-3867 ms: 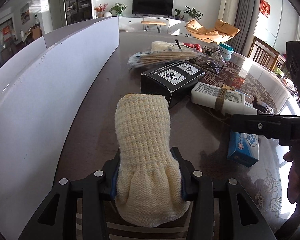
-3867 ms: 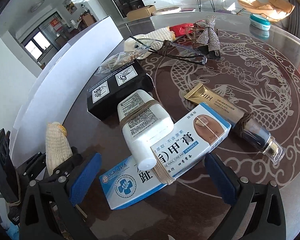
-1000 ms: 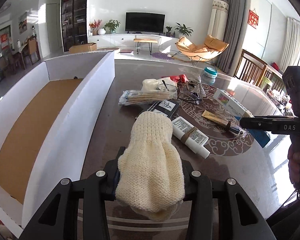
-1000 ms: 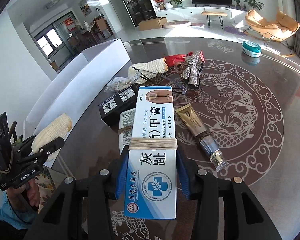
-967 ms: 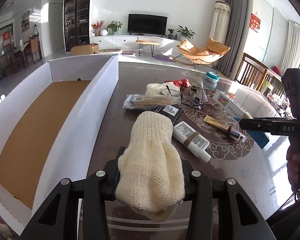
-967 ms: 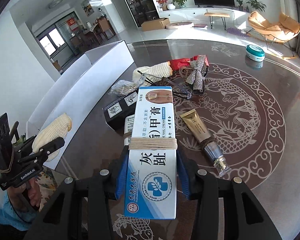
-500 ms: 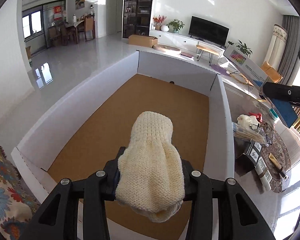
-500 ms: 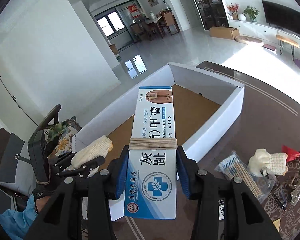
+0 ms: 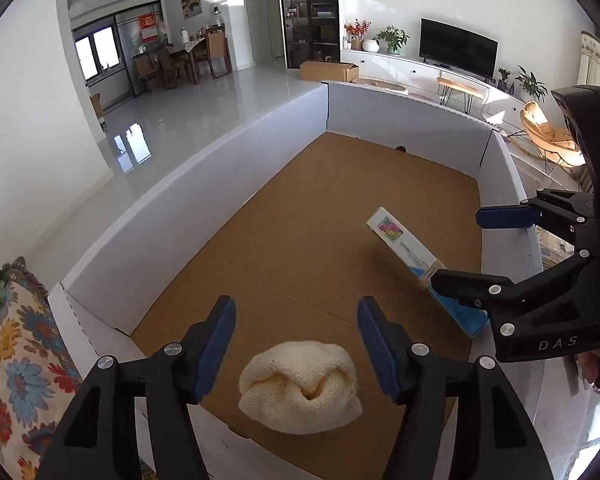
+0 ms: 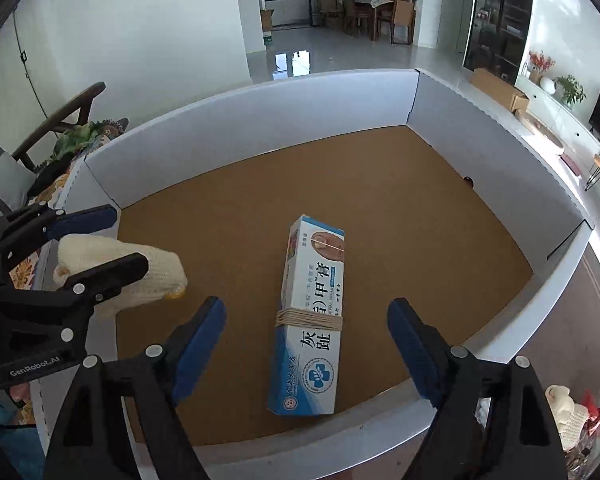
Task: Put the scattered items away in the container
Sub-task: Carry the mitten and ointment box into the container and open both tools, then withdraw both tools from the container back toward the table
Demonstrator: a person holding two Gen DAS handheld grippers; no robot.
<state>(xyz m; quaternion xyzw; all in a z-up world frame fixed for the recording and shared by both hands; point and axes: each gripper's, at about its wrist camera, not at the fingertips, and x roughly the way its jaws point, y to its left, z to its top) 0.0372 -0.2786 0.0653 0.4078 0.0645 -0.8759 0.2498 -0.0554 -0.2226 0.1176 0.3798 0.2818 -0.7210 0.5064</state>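
A large white cardboard box [image 9: 228, 160] with a brown floor fills both views [image 10: 260, 120]. My left gripper [image 9: 296, 340] is open above its near end. A cream knitted glove [image 9: 300, 386] lies loose below the jaws, inside the box, and also shows in the right wrist view [image 10: 156, 276]. My right gripper [image 10: 306, 344] is open over the box. A blue and white nail cream carton [image 10: 314, 316] tied with string lies free on the box floor beneath it, also seen in the left wrist view [image 9: 404, 248].
A floral cushion [image 9: 24, 360] on a chair sits left of the box. At the right edge of the right wrist view, a dark table [image 10: 596, 288] holds a cream glove [image 10: 564, 404] and a red item [image 10: 592, 404].
Both grippers have opened over the box. The glove has dropped from the left jaws and the carton from the right jaws onto the box floor.
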